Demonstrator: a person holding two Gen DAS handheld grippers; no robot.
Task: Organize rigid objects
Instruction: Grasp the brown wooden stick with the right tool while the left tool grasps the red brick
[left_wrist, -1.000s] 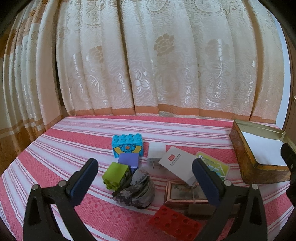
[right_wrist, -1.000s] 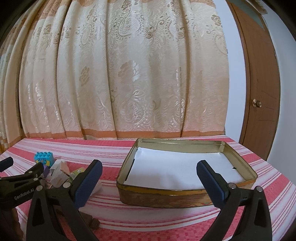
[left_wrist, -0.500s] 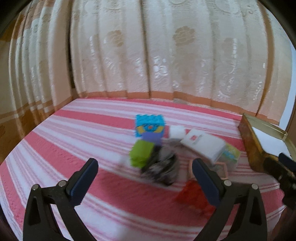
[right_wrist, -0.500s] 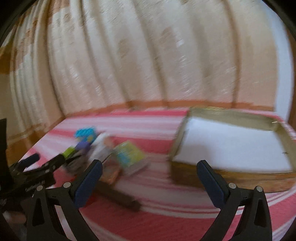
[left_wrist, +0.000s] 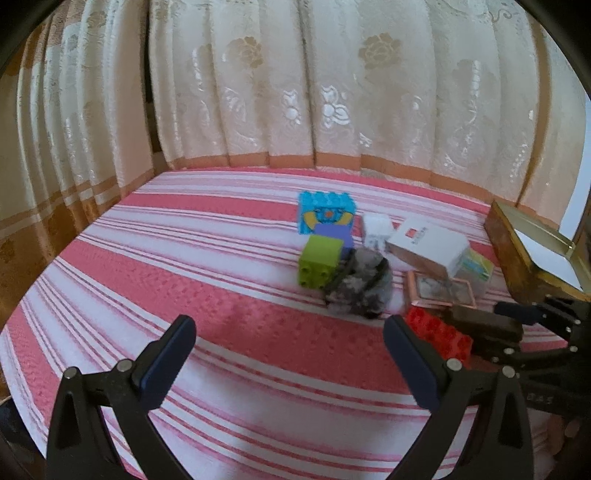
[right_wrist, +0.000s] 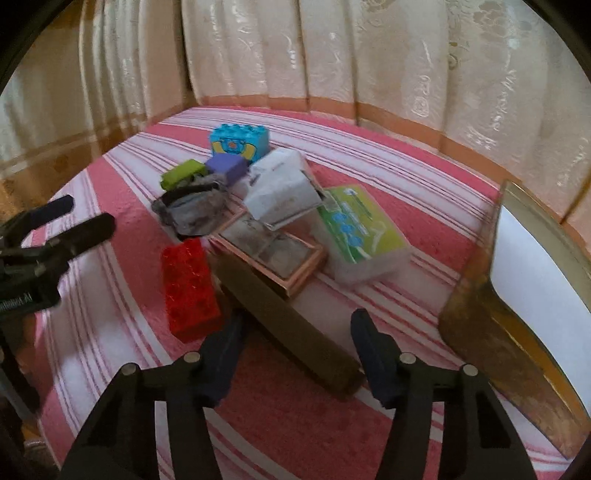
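1. The right tongs (right_wrist: 295, 343) are being closed, angled downward over a long dark brown bar (right_wrist: 288, 321); the bar's near end is lying between the two pads, and no pressing contact can be made out.
2. The left tongs (left_wrist: 288, 354) are being held spread wide above bare striped cloth, with nothing between them.
3. A cluster of rigid objects is being carried by the surface (left_wrist: 184, 258): a red brick (right_wrist: 190, 288) just beside the bar, a copper-edged frame (right_wrist: 273, 254), a green-labelled box (right_wrist: 362, 236), a white box (right_wrist: 280, 192), a grey bundle (right_wrist: 192, 210), and green (right_wrist: 181, 173), purple (right_wrist: 227, 166) and blue (right_wrist: 238, 142) bricks.
4. An open brass-coloured tin (right_wrist: 517, 332), lined white, is being seen to the right, apart from the cluster.
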